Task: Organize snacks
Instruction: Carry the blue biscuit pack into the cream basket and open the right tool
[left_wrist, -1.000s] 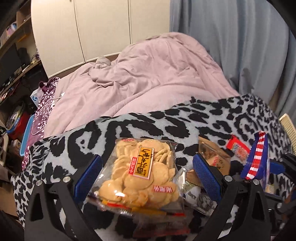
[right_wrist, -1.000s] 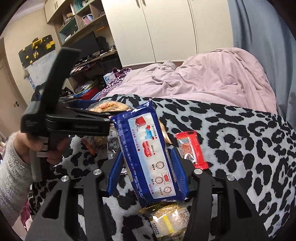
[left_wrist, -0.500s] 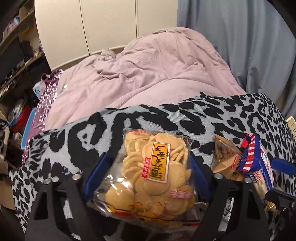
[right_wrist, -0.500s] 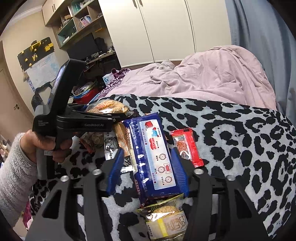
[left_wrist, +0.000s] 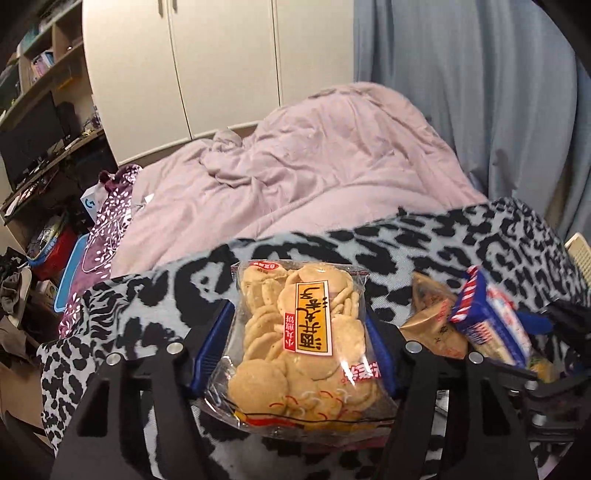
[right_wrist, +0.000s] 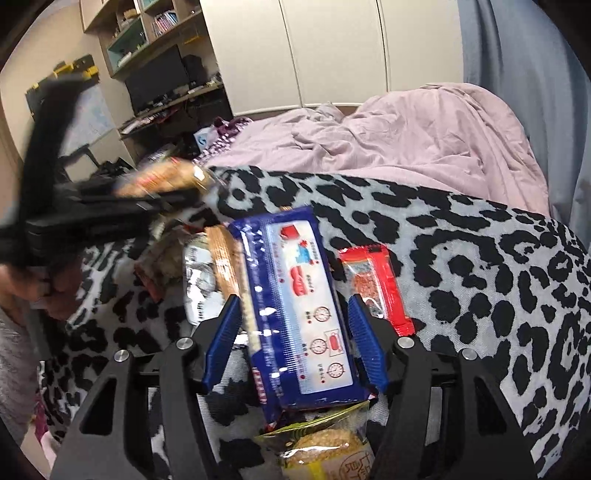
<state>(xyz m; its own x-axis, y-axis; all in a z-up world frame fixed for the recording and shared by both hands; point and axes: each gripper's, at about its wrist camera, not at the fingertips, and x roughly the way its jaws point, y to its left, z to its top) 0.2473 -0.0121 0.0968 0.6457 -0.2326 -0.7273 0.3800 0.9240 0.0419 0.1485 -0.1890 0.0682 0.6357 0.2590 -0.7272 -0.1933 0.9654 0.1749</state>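
The left tool (left_wrist: 299, 343) is clamped on a clear plastic bag of round pale rice crackers with a yellow label (left_wrist: 303, 339); its blue pads press the bag's two sides, having just closed in on it. From the right wrist view the same bag appears blurred and raised off the bed at the far left, so I judge it is being lifted out of the heap to be put somewhere of its own.

The right tool (right_wrist: 295, 332) straddles a long blue foil packet printed with red pictures and small clock faces (right_wrist: 299, 314). Its jaws have just narrowed, and the blue pads sit at the packet's edges. The packet's near end rests on a small clear pack with a golden round biscuit (right_wrist: 325, 454), and its far end reaches out over the grey and black leopard-print blanket (right_wrist: 480, 280), so it looks gripped, though whether it has left the bed I cannot tell.

Just right of the blue packet lies a slim red sachet with a clear window (right_wrist: 373, 284), untouched. To its left a brown wrapper (right_wrist: 221, 258) and a silvery pack (right_wrist: 199, 284) are crowded together, waiting to be sorted. Beyond, a rumpled pink duvet (right_wrist: 406, 140) covers the far half of the bed.
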